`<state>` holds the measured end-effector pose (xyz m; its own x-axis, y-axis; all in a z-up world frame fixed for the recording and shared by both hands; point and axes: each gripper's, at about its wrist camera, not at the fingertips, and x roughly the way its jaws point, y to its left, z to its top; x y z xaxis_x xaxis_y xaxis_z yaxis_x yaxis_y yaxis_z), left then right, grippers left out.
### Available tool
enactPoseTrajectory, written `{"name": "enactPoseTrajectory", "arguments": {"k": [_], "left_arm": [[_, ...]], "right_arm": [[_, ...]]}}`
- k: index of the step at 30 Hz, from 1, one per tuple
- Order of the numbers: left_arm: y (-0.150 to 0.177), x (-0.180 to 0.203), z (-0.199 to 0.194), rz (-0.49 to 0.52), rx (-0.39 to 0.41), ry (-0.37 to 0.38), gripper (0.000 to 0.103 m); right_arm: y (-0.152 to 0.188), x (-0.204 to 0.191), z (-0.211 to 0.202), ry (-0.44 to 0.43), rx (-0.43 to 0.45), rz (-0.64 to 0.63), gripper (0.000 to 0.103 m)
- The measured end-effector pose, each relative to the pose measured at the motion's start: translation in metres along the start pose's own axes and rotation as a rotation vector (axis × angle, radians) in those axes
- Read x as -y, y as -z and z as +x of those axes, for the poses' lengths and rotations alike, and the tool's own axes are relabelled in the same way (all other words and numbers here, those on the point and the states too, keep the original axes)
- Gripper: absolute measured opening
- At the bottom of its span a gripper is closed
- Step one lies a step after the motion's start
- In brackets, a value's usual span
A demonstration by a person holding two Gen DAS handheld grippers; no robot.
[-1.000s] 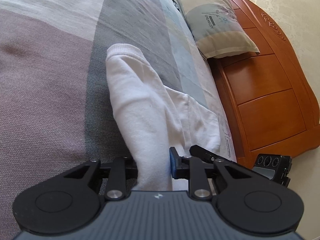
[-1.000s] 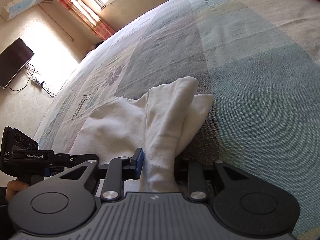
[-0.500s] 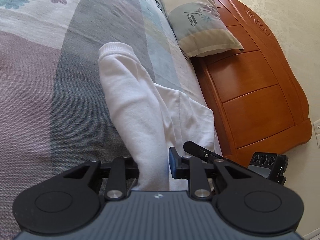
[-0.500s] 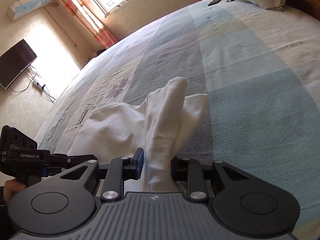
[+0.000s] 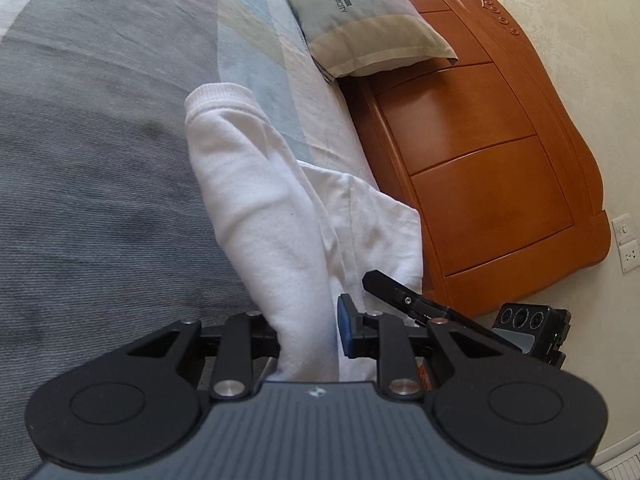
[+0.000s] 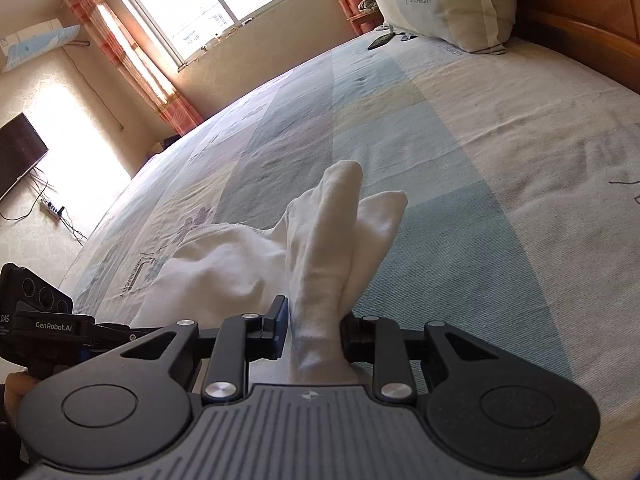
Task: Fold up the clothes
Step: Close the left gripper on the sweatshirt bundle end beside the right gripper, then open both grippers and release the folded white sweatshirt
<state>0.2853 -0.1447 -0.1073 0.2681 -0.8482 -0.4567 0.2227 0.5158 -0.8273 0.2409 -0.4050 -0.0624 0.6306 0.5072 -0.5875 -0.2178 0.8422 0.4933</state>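
Note:
A white garment (image 5: 276,216) hangs stretched over the patterned bed (image 5: 100,160). My left gripper (image 5: 306,332) is shut on one bunched part of it, a cuffed end (image 5: 218,96) trailing ahead. My right gripper (image 6: 314,332) is shut on another bunched part (image 6: 328,240), with the rest of the garment (image 6: 224,260) spread to its left. Each gripper shows in the other's view, the right gripper at the lower right of the left wrist view (image 5: 420,304) and the left gripper at the lower left of the right wrist view (image 6: 60,328).
A pillow (image 5: 360,20) leans on the orange wooden headboard (image 5: 480,160). In the right wrist view the pillow (image 6: 440,4) lies at the far right, with a window (image 6: 208,0), curtains, and a wall TV (image 6: 16,160) beyond the bed. A small dark object (image 6: 380,42) lies near the pillow.
Both grippers have lifted higher with the garment and tilted, so the headboard, pillow and window show more. The garment hangs longer off the bed. The grips are unchanged.

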Motion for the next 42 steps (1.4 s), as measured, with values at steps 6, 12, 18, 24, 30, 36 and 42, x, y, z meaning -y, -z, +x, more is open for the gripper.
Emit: {"name": "enactPoseTrajectory", "arguments": {"k": [6, 12, 18, 24, 30, 36, 42], "left_arm": [[-0.008, 0.015, 0.052, 0.019, -0.069, 0.036, 0.022], [-0.018, 0.028, 0.104, 0.031, -0.12, 0.074, 0.022], [-0.026, 0.043, 0.152, 0.032, -0.147, 0.114, 0.022], [-0.022, 0.051, 0.178, 0.047, -0.154, 0.131, 0.022], [-0.019, 0.049, 0.194, 0.01, -0.153, 0.131, 0.022], [-0.016, 0.045, 0.206, -0.005, -0.155, 0.152, 0.022], [-0.008, 0.042, 0.196, 0.063, -0.203, 0.037, 0.028]], "right_arm": [[-0.014, 0.039, -0.02, 0.057, 0.026, 0.027, 0.029], [-0.032, 0.082, -0.034, 0.128, 0.034, 0.036, 0.027], [-0.057, 0.124, -0.047, 0.194, 0.049, 0.048, 0.027], [-0.08, 0.164, -0.053, 0.236, 0.079, 0.086, 0.027], [-0.086, 0.187, -0.045, 0.263, 0.073, 0.115, 0.027], [-0.098, 0.19, -0.048, 0.299, 0.084, 0.101, 0.027], [-0.096, 0.215, -0.056, 0.39, 0.111, 0.159, 0.03]]}}
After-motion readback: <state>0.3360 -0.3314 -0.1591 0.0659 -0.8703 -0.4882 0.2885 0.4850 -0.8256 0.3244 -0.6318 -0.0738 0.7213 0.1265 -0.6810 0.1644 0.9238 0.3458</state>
